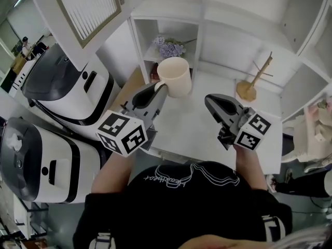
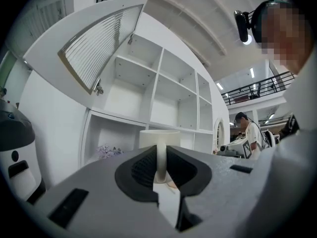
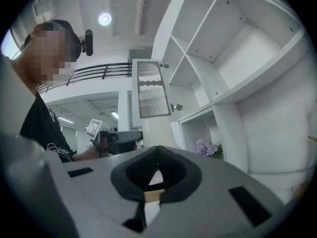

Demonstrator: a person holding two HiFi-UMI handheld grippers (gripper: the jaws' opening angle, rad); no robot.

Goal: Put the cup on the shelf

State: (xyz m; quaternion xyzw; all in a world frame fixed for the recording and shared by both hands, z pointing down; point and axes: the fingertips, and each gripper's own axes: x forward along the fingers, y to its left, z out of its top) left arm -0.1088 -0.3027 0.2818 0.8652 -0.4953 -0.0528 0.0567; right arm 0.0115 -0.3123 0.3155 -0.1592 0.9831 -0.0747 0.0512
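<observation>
Left gripper [image 1: 162, 87] jaws clamp the cup [image 1: 175, 77]; right gripper [image 1: 208, 99] jaws together.

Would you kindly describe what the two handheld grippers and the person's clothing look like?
Both the left gripper and the right gripper have grey, wedge-shaped bodies that taper to black textured pads. Each carries a white cube printed with black square markers. No cables show. The person wears a black T-shirt with a white line drawing.
</observation>
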